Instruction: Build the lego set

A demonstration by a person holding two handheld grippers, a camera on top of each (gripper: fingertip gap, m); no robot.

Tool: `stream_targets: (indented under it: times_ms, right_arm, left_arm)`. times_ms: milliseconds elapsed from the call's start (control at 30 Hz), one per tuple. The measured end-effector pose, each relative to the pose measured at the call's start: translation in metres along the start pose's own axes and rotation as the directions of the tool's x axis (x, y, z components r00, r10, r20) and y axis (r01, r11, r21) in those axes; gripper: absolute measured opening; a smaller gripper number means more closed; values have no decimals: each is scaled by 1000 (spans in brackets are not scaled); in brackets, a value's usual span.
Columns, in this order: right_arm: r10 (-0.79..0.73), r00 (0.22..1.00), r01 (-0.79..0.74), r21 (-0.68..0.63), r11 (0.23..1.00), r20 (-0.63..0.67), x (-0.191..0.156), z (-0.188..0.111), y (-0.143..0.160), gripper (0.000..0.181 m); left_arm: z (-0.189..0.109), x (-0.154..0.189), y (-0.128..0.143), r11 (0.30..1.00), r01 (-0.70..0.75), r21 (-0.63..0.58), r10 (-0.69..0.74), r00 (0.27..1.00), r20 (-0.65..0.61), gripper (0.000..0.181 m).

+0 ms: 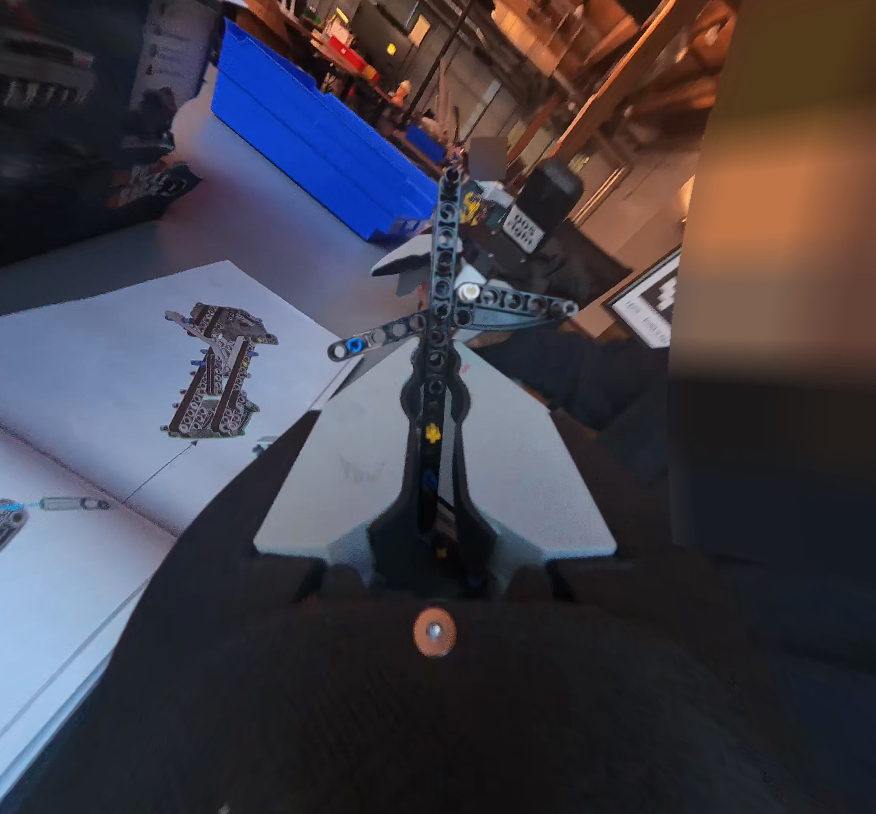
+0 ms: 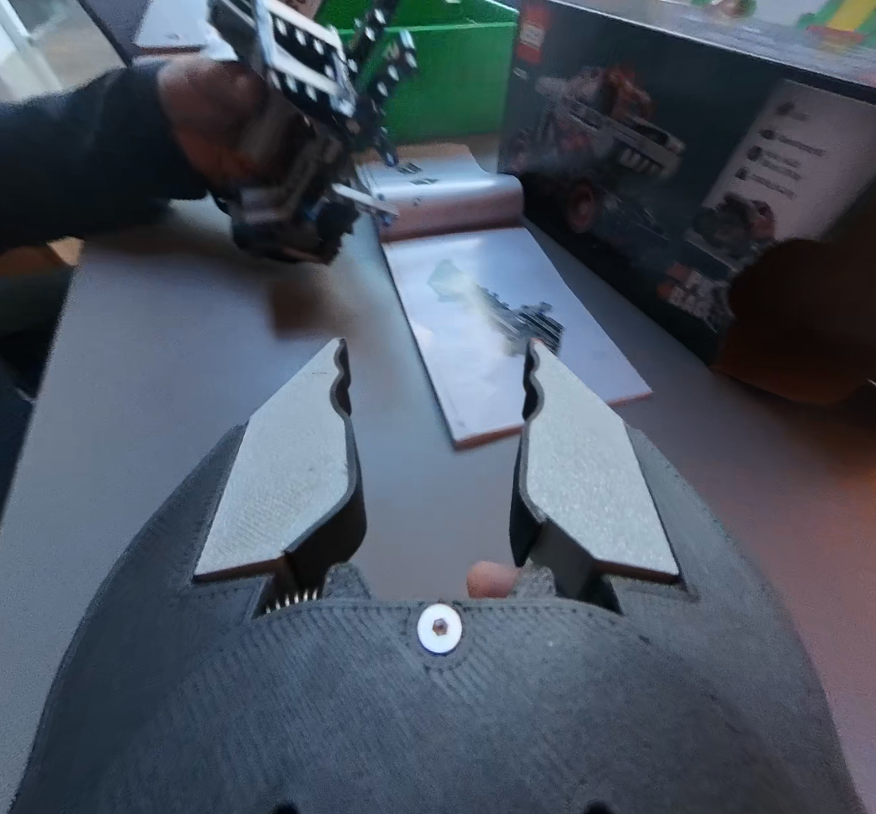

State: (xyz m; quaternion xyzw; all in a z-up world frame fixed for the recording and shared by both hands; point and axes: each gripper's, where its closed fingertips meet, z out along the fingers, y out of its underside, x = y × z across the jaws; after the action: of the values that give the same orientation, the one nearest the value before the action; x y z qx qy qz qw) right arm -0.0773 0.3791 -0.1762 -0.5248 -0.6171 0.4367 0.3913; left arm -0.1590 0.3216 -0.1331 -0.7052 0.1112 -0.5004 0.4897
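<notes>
1. Left wrist view: the left gripper (image 1: 435,365) is clamped on a dark beam frame (image 1: 443,270), held upright above the open instruction booklet (image 1: 142,365).
2. Right wrist view: the right gripper (image 2: 436,365) is spread wide and empty over the table (image 2: 189,388).
3. Judgement: keep the frame steady and check it against the booklet page.
4. Bring the free gripper in squarely, gripping the next part lightly so its crossed arms do not swing.

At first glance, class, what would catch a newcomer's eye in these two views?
In the left wrist view, the left gripper clamps a dark beam assembly with crossing arms, held above the open instruction booklet. Behind it sits a bright blue bin. In the right wrist view, the right gripper gapes open and empty beside the dark set box.
</notes>
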Motion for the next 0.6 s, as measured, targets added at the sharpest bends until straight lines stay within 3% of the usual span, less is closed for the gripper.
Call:
stream_targets:
  times_ms: [233, 333, 367, 433, 600]
  right_arm:
    - [-61, 997, 56, 88, 995, 46, -55, 37, -43, 87]
    - [-127, 990, 119, 133, 984, 57, -71, 40, -58, 61]
    - [-151, 987, 137, 187, 973, 62, -76, 34, -67, 45]
    - [-191, 981, 172, 287, 942, 40, -81, 23, -86, 32]
    - [-214, 976, 190, 320, 928, 42, -90, 17, -99, 24]
  left_arm:
    - [23, 21, 26, 973, -198, -120, 201, 980, 9, 3]
    - [27, 37, 32, 957, -273, -100, 267, 961, -64, 3]
    - [27, 40, 34, 946, -308, -98, 302, 950, -73, 3]
    - [24, 43, 34, 923, -378, -78, 371, 925, -85, 4]
    - [26, 50, 29, 901, -434, -2, 432, 897, -91, 5]
